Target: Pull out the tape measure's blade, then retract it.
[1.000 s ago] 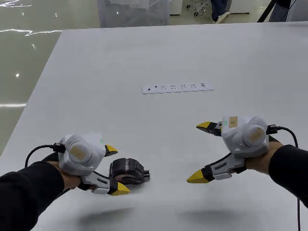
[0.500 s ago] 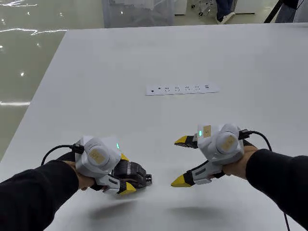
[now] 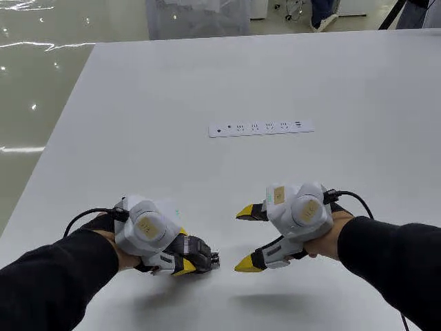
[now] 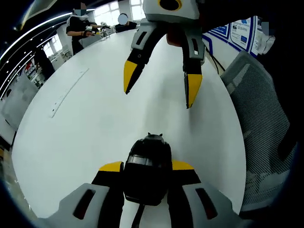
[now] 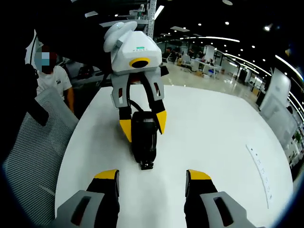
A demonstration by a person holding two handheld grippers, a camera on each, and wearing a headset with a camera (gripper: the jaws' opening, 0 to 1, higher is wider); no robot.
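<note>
The one tape measure [image 3: 196, 252] is a black, rounded case with a grey band across its top. Its blade hook [image 5: 147, 165] sits right at the mouth of the case. It lies on the white worktop [image 3: 207, 76], near the edge closest to me and a little to my left. My left claw [image 4: 147, 166] is clamped on it, a yellow-tipped finger pressed to each side of the case, and the hook end points toward my right claw [image 3: 246, 238]. That claw faces the tape measure with its jaws spread wide apart, holding nothing, its tips near the hook but not touching it. There are two claws in all, each with two yellow tips. Farther out, toward the middle of the worktop, lies one long white power strip [image 3: 260, 127], well apart from both claws.
</note>
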